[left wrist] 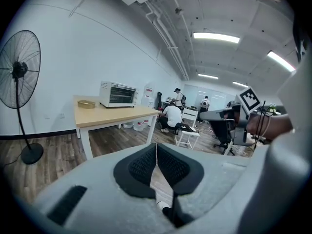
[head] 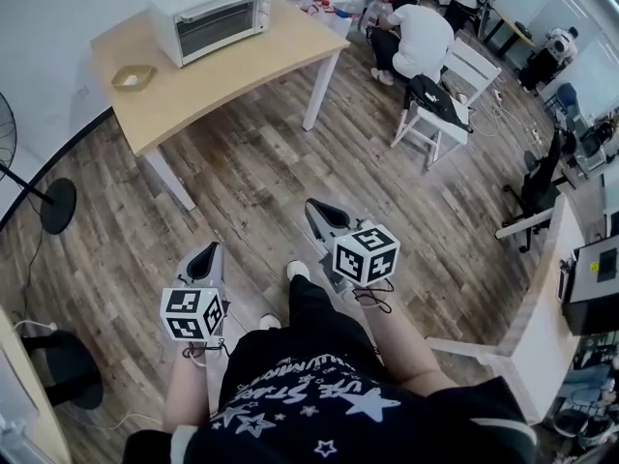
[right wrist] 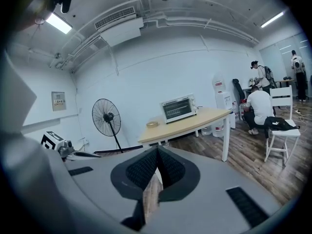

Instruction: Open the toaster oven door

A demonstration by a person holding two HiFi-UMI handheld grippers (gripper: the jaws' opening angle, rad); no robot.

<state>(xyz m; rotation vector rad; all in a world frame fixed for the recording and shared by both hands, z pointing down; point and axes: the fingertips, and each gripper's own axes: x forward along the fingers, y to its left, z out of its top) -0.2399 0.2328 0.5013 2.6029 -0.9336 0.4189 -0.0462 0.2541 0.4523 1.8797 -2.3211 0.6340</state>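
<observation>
A white toaster oven (head: pixel 211 14) stands on the far side of a light wooden table (head: pixel 242 71), its glass door closed. It also shows small and distant in the left gripper view as the toaster oven (left wrist: pixel 118 94) and in the right gripper view as the toaster oven (right wrist: pixel 179 108). My left gripper (head: pixel 204 261) hangs low over the wooden floor, well short of the table, shut with nothing in it (left wrist: pixel 156 146). My right gripper (head: pixel 323 215) is beside it, a little further forward, shut and empty (right wrist: pixel 157 150).
A shallow tan bowl (head: pixel 132 76) lies on the table left of the oven. A standing fan (head: pixel 39 196) is at the left. A seated person (head: pixel 418 37) and a white chair (head: pixel 447 104) are to the right, with desks (head: pixel 542 288) further right.
</observation>
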